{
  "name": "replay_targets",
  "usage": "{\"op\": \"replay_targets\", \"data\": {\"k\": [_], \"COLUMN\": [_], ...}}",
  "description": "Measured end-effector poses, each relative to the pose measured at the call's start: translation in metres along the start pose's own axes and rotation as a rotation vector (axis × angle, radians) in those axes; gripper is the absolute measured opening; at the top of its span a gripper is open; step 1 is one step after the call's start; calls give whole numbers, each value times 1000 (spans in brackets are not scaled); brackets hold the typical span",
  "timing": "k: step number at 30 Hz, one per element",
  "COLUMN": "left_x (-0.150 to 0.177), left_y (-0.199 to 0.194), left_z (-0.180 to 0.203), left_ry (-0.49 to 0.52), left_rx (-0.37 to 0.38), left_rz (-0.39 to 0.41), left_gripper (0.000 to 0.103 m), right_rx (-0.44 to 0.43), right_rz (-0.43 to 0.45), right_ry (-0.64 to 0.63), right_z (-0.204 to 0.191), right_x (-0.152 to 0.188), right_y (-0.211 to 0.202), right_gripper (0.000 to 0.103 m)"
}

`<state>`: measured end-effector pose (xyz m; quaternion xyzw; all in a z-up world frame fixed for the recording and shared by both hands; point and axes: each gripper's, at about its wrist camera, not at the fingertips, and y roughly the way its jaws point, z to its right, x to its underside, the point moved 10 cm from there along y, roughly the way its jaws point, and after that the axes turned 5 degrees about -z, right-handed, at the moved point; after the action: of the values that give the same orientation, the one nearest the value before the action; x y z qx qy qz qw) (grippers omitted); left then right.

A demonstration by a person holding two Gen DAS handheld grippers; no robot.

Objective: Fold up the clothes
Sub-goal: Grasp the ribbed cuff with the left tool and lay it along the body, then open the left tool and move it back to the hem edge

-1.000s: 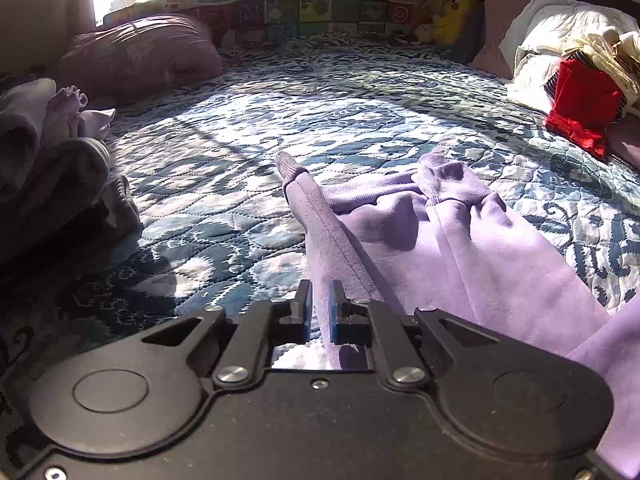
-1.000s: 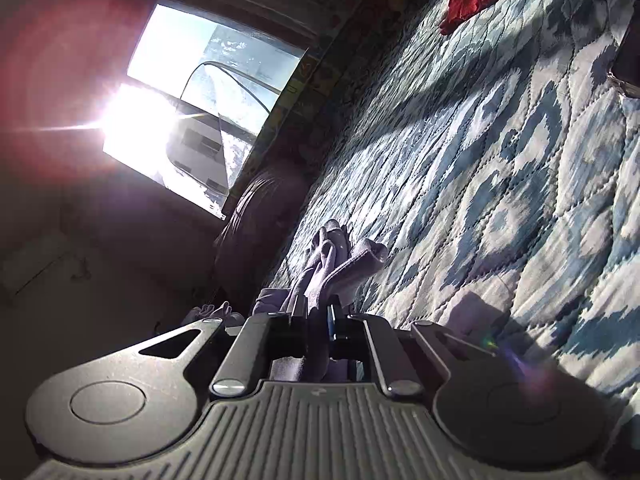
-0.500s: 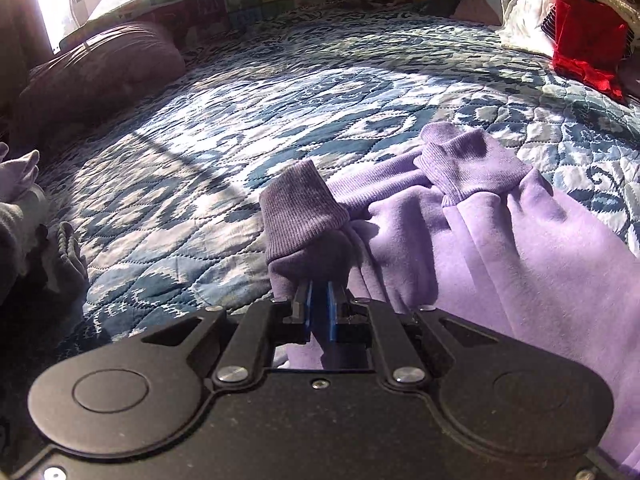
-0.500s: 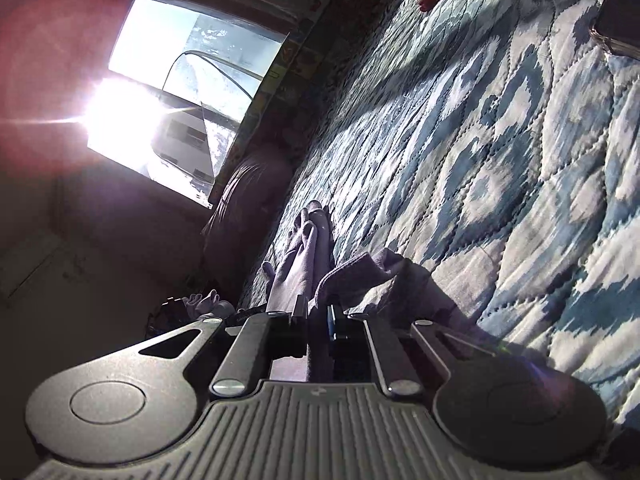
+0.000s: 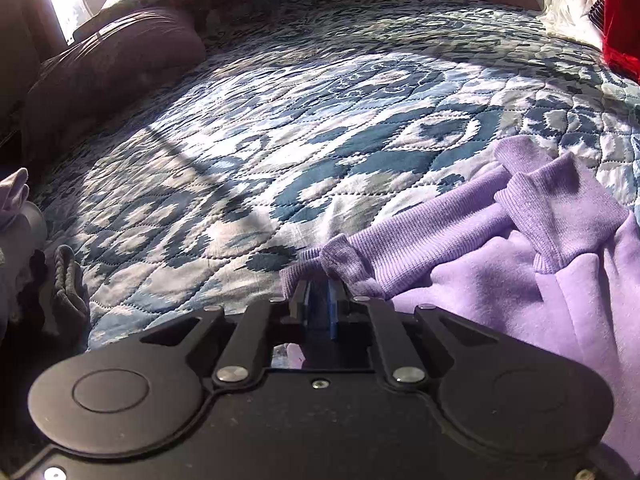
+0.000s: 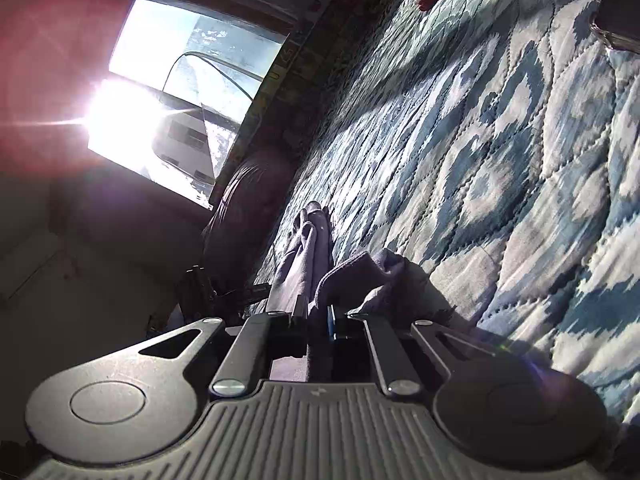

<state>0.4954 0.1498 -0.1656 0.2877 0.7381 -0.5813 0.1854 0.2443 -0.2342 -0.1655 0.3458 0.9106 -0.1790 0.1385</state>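
A purple sweatshirt (image 5: 520, 300) lies on the blue patterned quilt (image 5: 320, 128), spread across the lower right of the left wrist view. Its ribbed hem band (image 5: 420, 240) runs toward my left gripper (image 5: 320, 284), which is shut on a bunched bit of that ribbed edge. A ribbed cuff (image 5: 556, 208) rests on top of the body. In the right wrist view, tilted steeply, my right gripper (image 6: 318, 308) is shut on shadowed purple fabric (image 6: 360, 276) of the same garment, low over the quilt (image 6: 500, 160).
A mauve pillow (image 5: 116, 64) lies at the far left by the window (image 6: 188, 92). Grey clothes (image 5: 48, 280) sit at the left edge. A red garment (image 5: 620, 28) and white bedding (image 5: 568, 4) pile up at the far right. A dark object (image 6: 620, 12) rests on the quilt.
My left gripper has carried the purple fabric forward and down over the sweatshirt; the raised sleeve is now flat and bunched at the hem. The right gripper has lowered toward the quilt.
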Motion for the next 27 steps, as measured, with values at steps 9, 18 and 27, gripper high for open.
{"op": "replay_targets", "data": {"k": [9,18,27], "left_x": [-2,93,110], "left_y": [-73,-134,-173], "left_z": [-24,18,13], "left_ry": [-99,-171,-223], "left_rx": [88,255,270], "left_rz": [97,75,108], "left_gripper": [12,12,17], "right_rx": [22,38,69], "right_rz": [11,21,24], "right_ry": [1,-5,-16], "right_z": [1,-1,2], "right_x": [0,5,7], "right_y": [0,0,0], "right_gripper": [11,11,11]}}
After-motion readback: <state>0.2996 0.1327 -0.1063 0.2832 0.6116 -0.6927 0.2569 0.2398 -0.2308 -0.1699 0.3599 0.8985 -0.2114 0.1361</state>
